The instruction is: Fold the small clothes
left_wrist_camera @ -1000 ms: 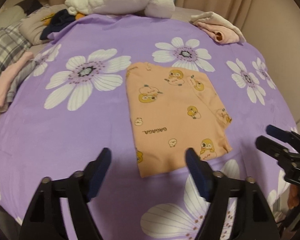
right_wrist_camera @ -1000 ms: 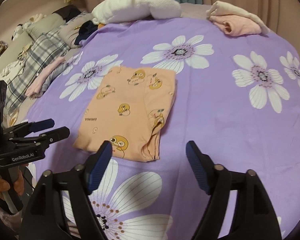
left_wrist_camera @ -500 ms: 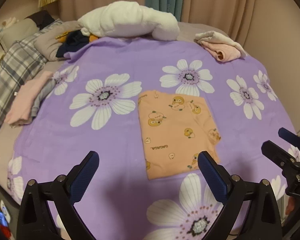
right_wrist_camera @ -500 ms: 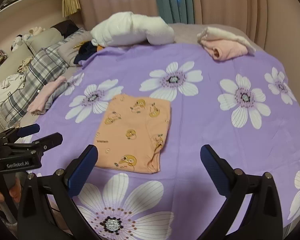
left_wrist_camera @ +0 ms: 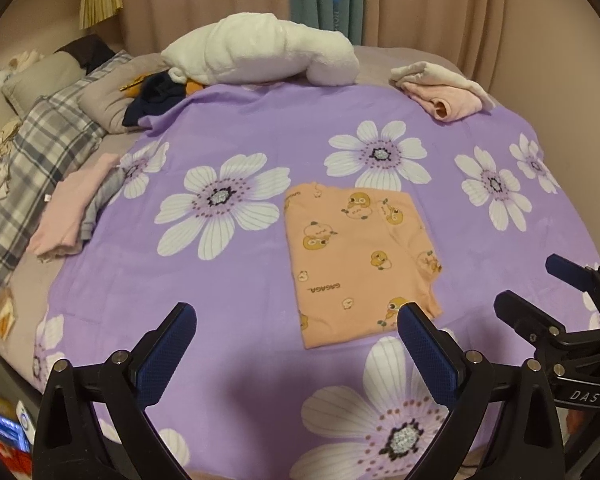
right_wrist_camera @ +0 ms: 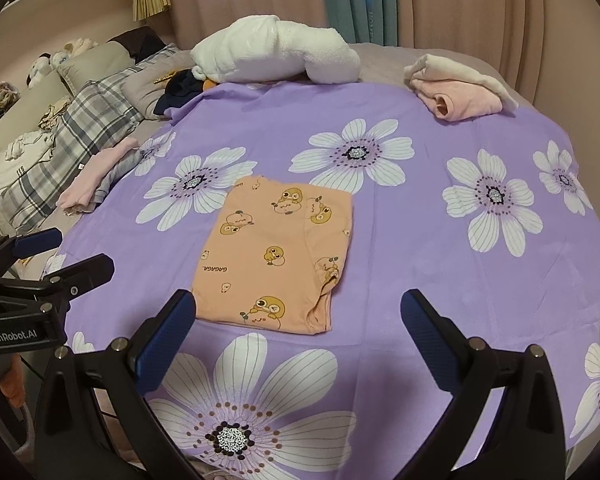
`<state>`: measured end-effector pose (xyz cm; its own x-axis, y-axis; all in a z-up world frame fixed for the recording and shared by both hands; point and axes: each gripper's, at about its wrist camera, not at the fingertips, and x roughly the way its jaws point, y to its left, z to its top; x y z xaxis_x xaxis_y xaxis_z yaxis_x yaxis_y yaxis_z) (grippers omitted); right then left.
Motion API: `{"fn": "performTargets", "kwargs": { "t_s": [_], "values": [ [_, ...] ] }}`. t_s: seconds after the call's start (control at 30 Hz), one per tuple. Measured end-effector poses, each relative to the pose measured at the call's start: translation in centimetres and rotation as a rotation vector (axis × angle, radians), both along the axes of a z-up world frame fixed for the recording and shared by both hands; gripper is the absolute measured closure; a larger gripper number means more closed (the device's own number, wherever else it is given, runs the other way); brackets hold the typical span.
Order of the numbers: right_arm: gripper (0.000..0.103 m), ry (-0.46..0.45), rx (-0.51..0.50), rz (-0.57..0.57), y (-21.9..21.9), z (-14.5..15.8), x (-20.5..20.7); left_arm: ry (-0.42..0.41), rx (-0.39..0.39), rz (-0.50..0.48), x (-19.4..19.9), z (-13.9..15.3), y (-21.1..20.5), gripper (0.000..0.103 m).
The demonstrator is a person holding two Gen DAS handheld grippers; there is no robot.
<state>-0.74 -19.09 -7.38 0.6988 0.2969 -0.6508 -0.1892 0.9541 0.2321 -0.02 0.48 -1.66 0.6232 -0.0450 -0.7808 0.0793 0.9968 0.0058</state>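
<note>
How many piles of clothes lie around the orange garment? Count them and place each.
2 besides the orange garment: a pink and grey pile at the sheet's left edge, a pink and cream pile at its far right. Others may be hidden.

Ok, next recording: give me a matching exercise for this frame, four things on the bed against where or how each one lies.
Things:
1. orange duck-print garment
2. white plush blanket
3. pink and cream clothes
4. pink and grey folded clothes

Places or states:
A. bunched at the far edge of the purple sheet, by the curtain
B. folded flat in the middle of the sheet
C. stacked at the sheet's left edge, beside the plaid bedding
D. piled at the far right corner

Pairs: 1-B, 2-A, 3-D, 4-C
</note>
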Motion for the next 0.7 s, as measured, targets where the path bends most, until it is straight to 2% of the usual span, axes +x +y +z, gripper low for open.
{"fn": "performTargets", "kwargs": {
  "t_s": [0.7],
  "values": [
    [0.000, 0.007, 0.003, 0.002, 0.31, 0.20, 0.07, 0.017, -0.001, -0.011, 0.11, -0.16, 0.18, 0.003]
  ]
}}
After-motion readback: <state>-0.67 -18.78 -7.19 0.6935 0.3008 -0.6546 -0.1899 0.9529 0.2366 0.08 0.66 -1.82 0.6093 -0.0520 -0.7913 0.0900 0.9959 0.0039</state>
